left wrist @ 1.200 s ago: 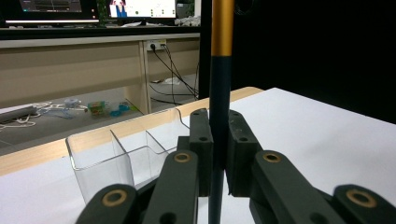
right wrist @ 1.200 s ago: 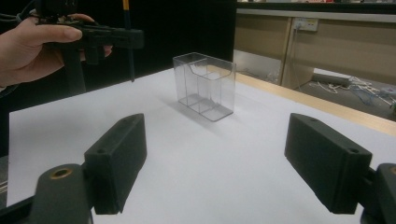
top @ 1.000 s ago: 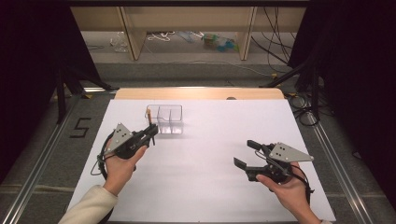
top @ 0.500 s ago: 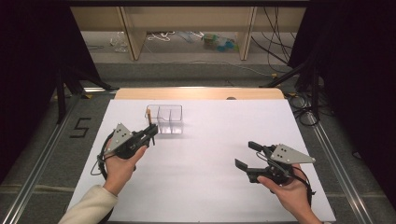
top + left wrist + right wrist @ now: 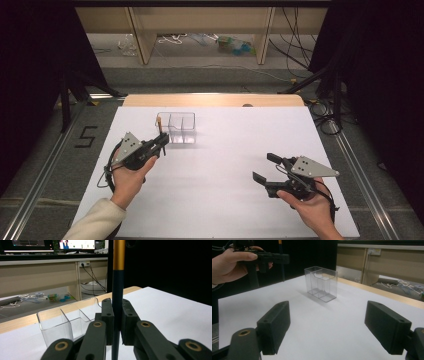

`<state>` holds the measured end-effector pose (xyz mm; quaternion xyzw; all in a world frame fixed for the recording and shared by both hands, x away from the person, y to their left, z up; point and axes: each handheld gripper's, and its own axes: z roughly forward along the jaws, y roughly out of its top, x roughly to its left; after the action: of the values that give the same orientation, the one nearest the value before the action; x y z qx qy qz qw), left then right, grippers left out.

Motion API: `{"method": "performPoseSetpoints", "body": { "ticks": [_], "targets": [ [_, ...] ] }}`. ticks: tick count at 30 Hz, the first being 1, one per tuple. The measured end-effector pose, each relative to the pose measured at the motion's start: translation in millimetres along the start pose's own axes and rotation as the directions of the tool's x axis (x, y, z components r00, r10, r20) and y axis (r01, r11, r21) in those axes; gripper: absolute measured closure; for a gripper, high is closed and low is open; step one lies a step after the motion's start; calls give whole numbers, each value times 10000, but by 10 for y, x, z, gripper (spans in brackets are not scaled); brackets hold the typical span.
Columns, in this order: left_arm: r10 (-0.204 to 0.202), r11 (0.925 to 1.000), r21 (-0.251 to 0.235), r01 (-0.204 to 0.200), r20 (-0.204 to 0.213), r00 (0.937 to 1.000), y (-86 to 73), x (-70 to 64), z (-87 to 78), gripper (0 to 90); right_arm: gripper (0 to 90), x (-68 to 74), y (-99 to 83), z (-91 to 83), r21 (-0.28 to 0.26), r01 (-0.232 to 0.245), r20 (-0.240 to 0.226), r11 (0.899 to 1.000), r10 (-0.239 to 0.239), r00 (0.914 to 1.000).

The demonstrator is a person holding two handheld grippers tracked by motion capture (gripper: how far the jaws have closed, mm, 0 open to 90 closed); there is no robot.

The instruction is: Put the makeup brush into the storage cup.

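While clamped upright in the left gripper (image 5: pixel 115 322) just beside the clear divided box (image 5: pixel 181 128) near the table's (image 5: pixel 220 210) far edge, pen (image 5: pixel 118 277) not yet dropped in; right gripper (image 5: pixel 267 167) spread, empty.

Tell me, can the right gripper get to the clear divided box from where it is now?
Probably yes. The right gripper is open and holds nothing, and bare white table lies between it and the clear divided box. The left gripper, shut on a pen, sits beside the box's other side.
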<state>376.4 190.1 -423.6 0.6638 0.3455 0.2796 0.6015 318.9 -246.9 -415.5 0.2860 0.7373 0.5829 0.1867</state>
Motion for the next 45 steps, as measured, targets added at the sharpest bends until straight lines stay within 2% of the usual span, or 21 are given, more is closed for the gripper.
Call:
{"method": "performPoseSetpoints", "body": {
  "ticks": [2,3,5,7,9,10,15,20,22,25,28,30,32,40,41,42,45],
  "targets": [
    [26,10000,2,-26,2,10000,2,1,-1,831,216,12,-12,17,-286,-87,152,9996,92,9998],
    [9,10000,2,-9,-3,10000,2,2,-1,831,215,-5,-8,6,-168,115,62,9998,-114,9999],
    [-1,10000,4,1,-5,10000,1,1,-1,832,215,6,-9,-4,0,-39,-23,10000,39,10000],
    [-15,10000,3,15,-9,10000,-1,2,0,831,215,0,-13,-2,-67,79,-2,9999,-79,10000],
    [-9,10000,1,9,-10,10000,0,4,0,832,215,8,-17,-9,26,-39,-26,10000,39,10000],
    [-9,10000,0,9,-10,10000,0,5,0,832,215,-5,-20,-2,-152,161,22,9998,-161,9999],
    [-87,10000,-8,87,-11,10000,-1,5,1,831,214,0,-30,2,-225,109,-37,9997,-110,9999],
    [-146,9999,-13,146,-31,9999,-1,9,1,832,214,3,-37,-17,-52,161,-44,9999,-161,9999],
    [-150,9999,-36,150,-44,9999,1,11,1,832,214,13,-44,-17,-82,19,-75,10000,-19,10000],
    [-103,9999,-42,103,-65,9999,8,17,-1,831,214,6,-49,-19,-216,147,-26,9997,-147,9999],
    [-51,10000,-41,51,-137,9999,16,32,-2,831,213,28,-61,-25,-123,-203,-129,9997,201,9997],
    [-23,10000,-58,22,-168,9999,23,44,-4,831,213,29,-62,-26,-122,-216,-129,9997,214,9997],
    [-41,10000,-81,39,-216,9998,30,55,-5,831,213,25,-60,-37,17,-128,7,9999,128,9999],
    [-96,9999,-134,92,-345,9994,41,88,19,831,213,25,-65,-30,45,-150,-59,9999,150,9999],
    [-94,9999,-129,89,-353,9993,45,93,22,832,213,26,-65,-32,68,-126,57,9999,126,9999],
    [-71,9999,-138,66,-371,9993,49,98,26,832,213,9,-58,-47,202,113,120,9997,-115,9999],
    [-98,9998,-164,92,-405,9991,63,110,42,832,213,11,-66,-24,-82,91,72,9999,-90,9999]
  ]
}}
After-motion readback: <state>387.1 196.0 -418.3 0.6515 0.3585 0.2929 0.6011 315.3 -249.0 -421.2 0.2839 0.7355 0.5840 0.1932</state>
